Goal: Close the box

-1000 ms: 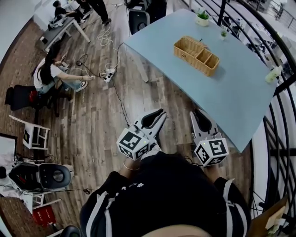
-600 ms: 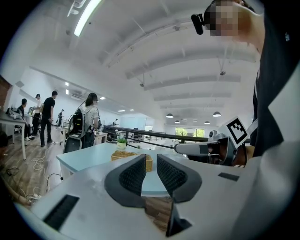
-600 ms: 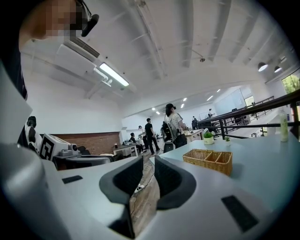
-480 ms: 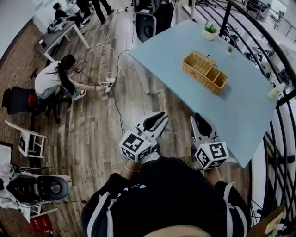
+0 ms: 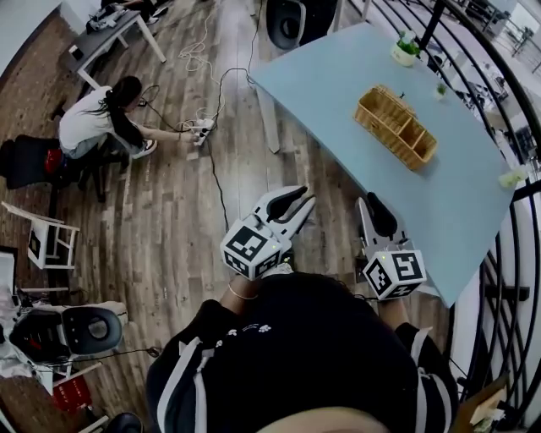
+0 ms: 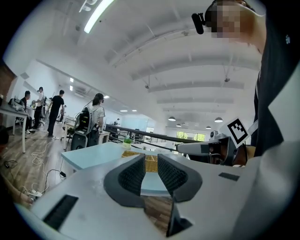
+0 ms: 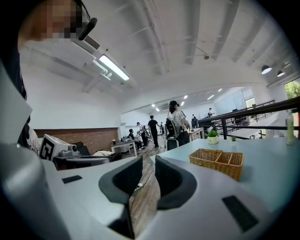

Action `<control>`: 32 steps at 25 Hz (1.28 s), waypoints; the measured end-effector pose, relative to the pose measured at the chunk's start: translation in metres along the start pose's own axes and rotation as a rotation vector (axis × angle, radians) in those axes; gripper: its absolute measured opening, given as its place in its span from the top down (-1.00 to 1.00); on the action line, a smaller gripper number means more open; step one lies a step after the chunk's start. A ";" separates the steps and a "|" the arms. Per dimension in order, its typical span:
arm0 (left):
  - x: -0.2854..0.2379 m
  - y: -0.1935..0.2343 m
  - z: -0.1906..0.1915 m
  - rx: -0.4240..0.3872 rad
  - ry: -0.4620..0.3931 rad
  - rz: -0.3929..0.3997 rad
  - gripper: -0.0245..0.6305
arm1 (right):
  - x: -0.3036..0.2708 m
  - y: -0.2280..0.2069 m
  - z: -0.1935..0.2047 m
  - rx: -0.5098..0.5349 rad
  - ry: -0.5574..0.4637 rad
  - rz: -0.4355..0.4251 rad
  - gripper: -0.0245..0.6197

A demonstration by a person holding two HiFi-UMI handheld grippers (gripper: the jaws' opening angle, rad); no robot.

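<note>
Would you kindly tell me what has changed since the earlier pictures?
The person stepped toward the table, carrying both claws along. The left claw has just been opening, with nothing between its jaws. The right claw stays empty; the wicker basket sits unmoved.

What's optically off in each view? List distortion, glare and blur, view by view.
Head view: fisheye bows the floorboards; light even, table sharp. Left gripper view: black round vignette, ceiling strip light blown out. Right gripper view: same vignette, ceiling tube bright, wicker basket sharp.
</note>
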State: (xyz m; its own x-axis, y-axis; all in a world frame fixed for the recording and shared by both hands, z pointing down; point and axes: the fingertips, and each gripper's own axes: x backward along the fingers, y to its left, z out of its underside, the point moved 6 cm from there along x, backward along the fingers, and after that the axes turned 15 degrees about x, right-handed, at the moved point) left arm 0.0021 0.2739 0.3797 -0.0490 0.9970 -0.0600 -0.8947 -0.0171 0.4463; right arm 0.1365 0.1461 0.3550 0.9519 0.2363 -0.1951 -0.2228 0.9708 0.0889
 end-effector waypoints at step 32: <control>-0.021 0.084 -0.020 0.020 0.091 0.114 0.70 | -0.065 -0.005 0.007 -0.073 0.064 0.161 0.64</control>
State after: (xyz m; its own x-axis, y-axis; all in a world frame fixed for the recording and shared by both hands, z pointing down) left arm -0.0814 0.2501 0.4003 -0.1911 0.9776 -0.0885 -0.8722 -0.1278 0.4722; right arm 0.0776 0.1261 0.3737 0.8879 0.3889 -0.2457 -0.3883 0.9200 0.0530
